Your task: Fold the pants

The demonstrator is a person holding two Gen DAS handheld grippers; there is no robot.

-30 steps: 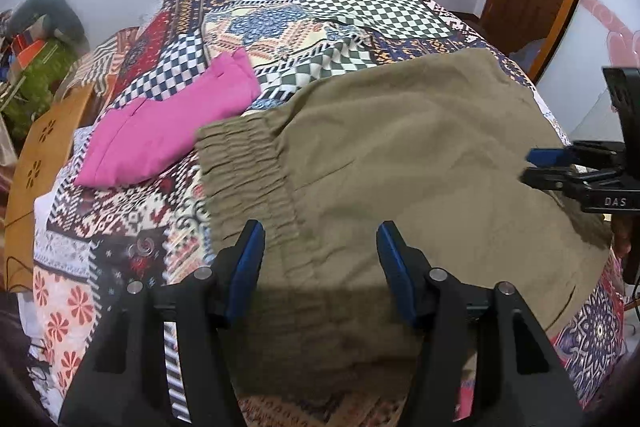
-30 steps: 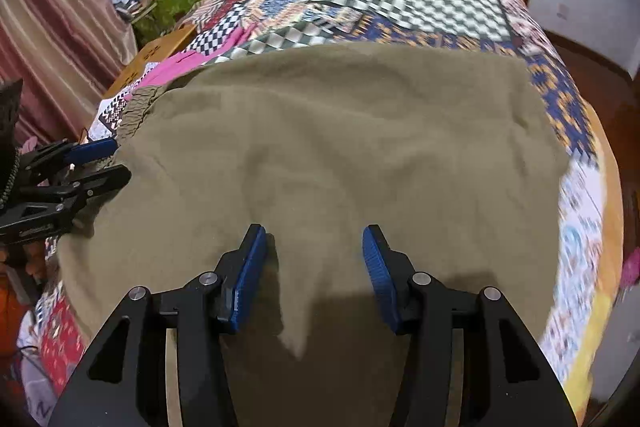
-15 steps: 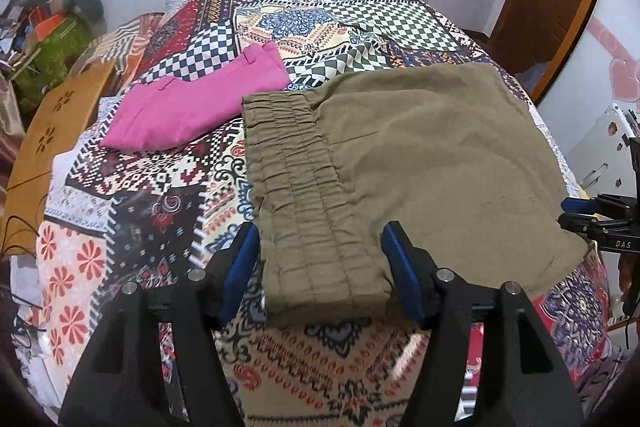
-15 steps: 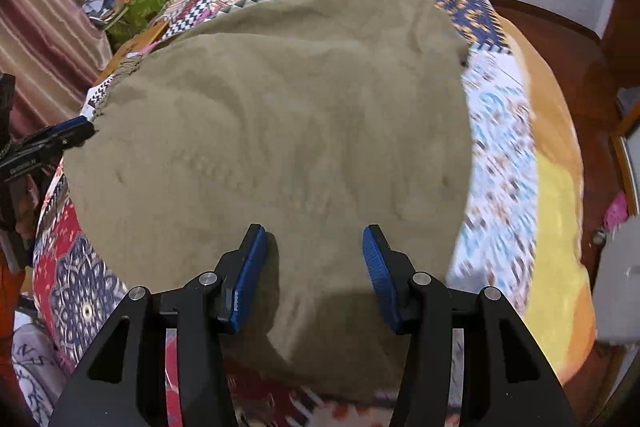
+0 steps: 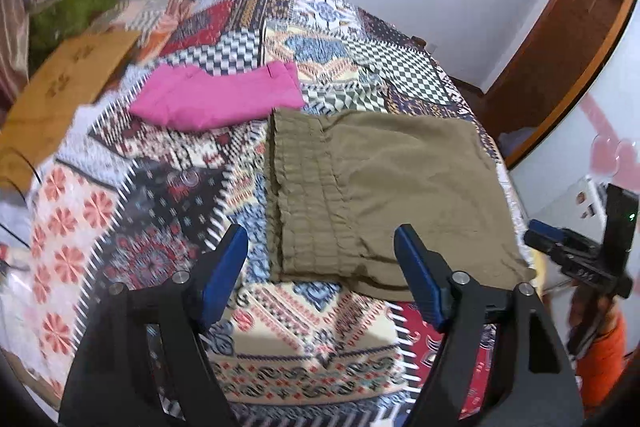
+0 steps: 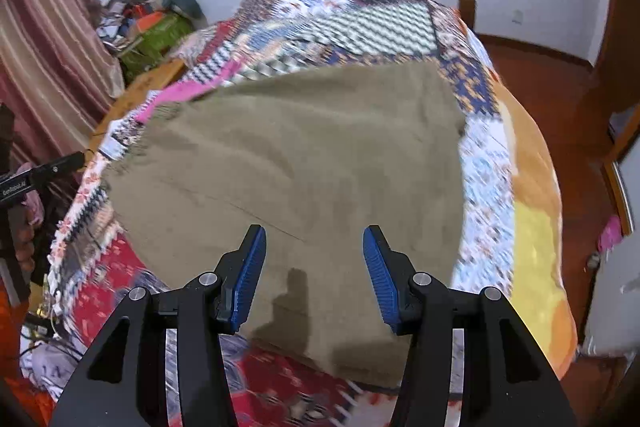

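From the left wrist, the left claw (image 5: 320, 275) hangs above the near edge of a bed covered in a patchwork quilt of many colours (image 5: 168, 211). Its blue-padded jaws are opening and nothing is between them. The folded olive-green cloth pants (image 5: 384, 187) lie flat on the quilt just beyond the fingertips, the gathered elastic waistband (image 5: 304, 195) on their left side. A folded pink garment (image 5: 216, 99) lies beside the pants' far left corner. At the right edge the right claw (image 5: 548, 235) shows side-on, off the bed.

From the right wrist, the right claw (image 6: 314, 275) is spread above the pants (image 6: 304, 163) with nothing pinched; its shadow falls on the cloth. The pants lie near the bed's front corner. The left claw (image 6: 76, 161) pokes in at the left edge.
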